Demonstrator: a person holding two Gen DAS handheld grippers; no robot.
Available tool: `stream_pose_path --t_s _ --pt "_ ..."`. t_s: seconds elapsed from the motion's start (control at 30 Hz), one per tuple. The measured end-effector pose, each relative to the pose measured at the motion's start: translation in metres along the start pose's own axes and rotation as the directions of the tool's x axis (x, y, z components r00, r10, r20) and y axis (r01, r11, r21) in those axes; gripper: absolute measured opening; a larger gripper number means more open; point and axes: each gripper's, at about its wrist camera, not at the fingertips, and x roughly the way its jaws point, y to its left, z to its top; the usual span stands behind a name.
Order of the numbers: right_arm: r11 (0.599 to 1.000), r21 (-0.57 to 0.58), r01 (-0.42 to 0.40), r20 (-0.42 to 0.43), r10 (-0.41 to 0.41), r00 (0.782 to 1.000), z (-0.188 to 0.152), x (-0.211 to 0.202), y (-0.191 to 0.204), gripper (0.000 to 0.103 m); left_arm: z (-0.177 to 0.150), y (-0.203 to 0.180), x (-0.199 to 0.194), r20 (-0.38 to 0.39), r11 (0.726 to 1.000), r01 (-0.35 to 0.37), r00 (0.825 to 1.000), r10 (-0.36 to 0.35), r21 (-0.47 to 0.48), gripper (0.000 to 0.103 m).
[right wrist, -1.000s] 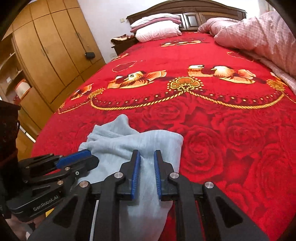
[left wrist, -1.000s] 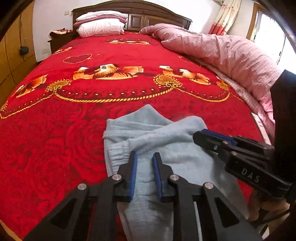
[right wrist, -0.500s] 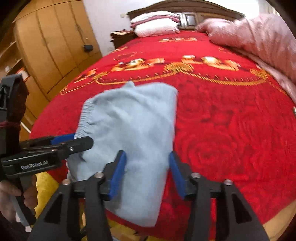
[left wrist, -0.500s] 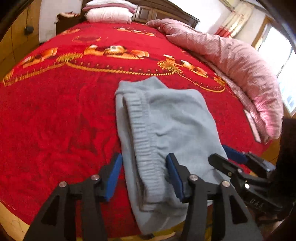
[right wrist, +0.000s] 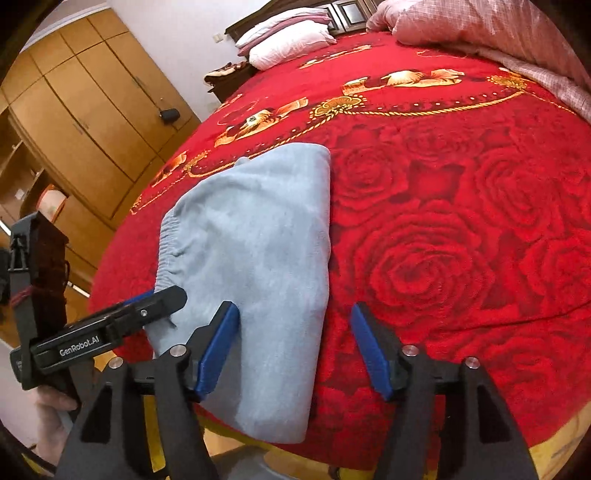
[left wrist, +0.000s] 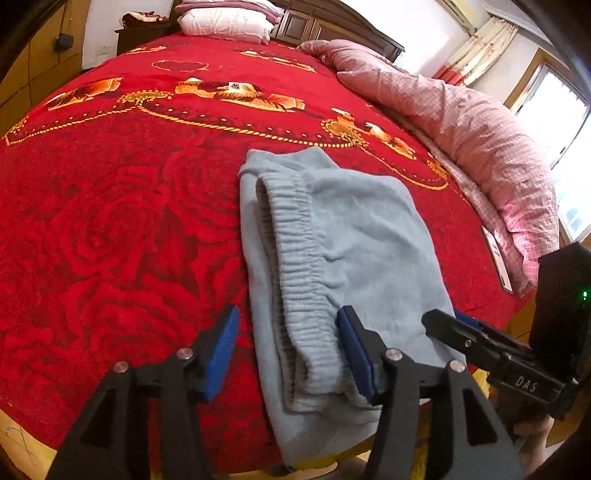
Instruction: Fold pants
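The light blue pants [left wrist: 332, 258] lie folded in a long stack at the near edge of the red bed, and they also show in the right wrist view [right wrist: 258, 258]. The elastic waistband [left wrist: 295, 258] runs along the stack's left side. My left gripper [left wrist: 288, 350] is open and empty, held above the near end of the waistband. My right gripper [right wrist: 295, 343] is open and empty, above the stack's near right edge. Each gripper shows in the other's view: the right [left wrist: 480, 343], the left [right wrist: 122, 321].
The red rose bedspread [left wrist: 110, 240] covers the bed. A pink quilt [left wrist: 480, 140] lies bunched along the right side. Pillows [left wrist: 225, 22] sit at the headboard. A wooden wardrobe [right wrist: 74, 110] stands left of the bed. The pants' near end overhangs the bed's front edge.
Both grippers were nearly shut over the pants a second ago; both have opened wide and pulled back and up. The pants now lie flat and free.
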Motion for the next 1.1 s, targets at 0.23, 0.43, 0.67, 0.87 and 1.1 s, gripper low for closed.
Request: stream_pose_path --t_s 0.23,0.43,0.67,0.87,1.1 --pt "1.000 0.005 -0.019 0.018 0.019 1.000 -0.004 0.004 -0.002 0.071 -0.001 -0.004 0.002 0.010 1.000 -0.010 1.000 0.010 0.021 0.062" --pt "1.000 -0.010 0.000 0.019 0.000 1.000 -0.003 0.005 0.003 0.071 -0.001 -0.004 0.003 0.014 1.000 -0.005 1.000 0.005 0.026 0.064" --pt "0.996 0.048 -0.070 0.010 0.070 0.997 0.001 0.008 0.001 0.053 -0.002 -0.004 0.002 0.017 1.000 -0.007 1.000 0.007 0.022 0.064" --pt "0.996 0.049 -0.077 0.015 0.076 0.997 0.000 0.011 0.000 0.052 -0.002 -0.004 0.002 0.018 1.000 -0.007 1.000 0.007 0.020 0.064" --pt "0.997 0.037 -0.064 0.021 0.063 0.998 0.000 0.012 0.003 0.051 -0.002 -0.006 0.002 0.017 1.000 -0.004 1.000 0.004 0.018 0.061"
